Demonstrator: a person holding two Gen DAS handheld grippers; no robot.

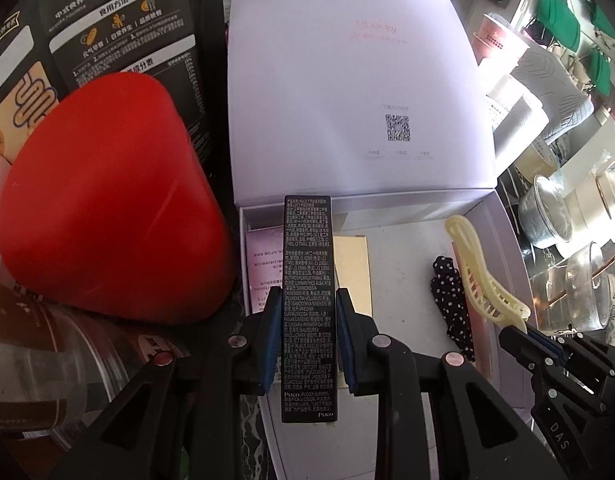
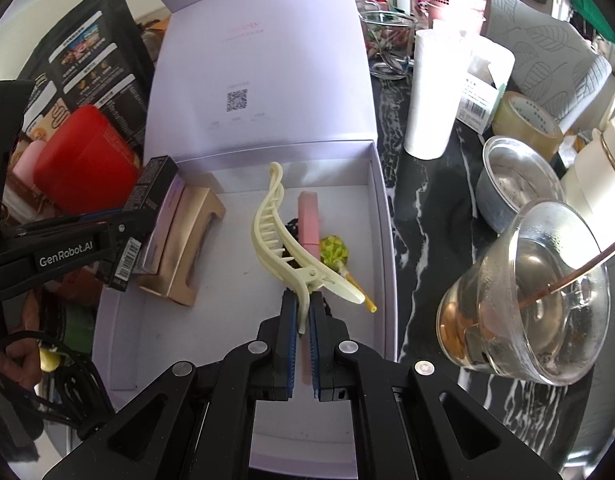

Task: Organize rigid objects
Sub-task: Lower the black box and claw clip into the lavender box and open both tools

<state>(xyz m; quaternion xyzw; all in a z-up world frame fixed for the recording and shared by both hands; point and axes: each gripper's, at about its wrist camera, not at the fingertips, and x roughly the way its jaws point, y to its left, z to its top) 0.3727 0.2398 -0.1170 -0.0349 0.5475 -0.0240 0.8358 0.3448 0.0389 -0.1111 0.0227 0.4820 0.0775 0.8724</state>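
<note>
Now, over the big white box [image 2: 381, 216] with its lid up, a long black box [image 1: 307, 304] is squeezed by the left gripper [image 1: 307, 340] at the left side, and a yellow hair clip [image 2: 283, 240] is pinched by the right gripper [image 2: 303, 320] nearer the right.

The black carton [image 1: 307, 304] carries fine white print, too small to read except "PUCO" at its lower end, once at the start of a line and once as a logo in the corner. The left tool [image 2: 67, 258] is marked "GenRobot.AI" on its side. The right tool [image 1: 557, 364] bears "DAS" on its arm. The white lid [image 1: 355, 92] has a QR code and faint pink lettering that cannot be read. The black pouch [image 1: 119, 28] shows Chinese headings, among them "食用方法".
</note>
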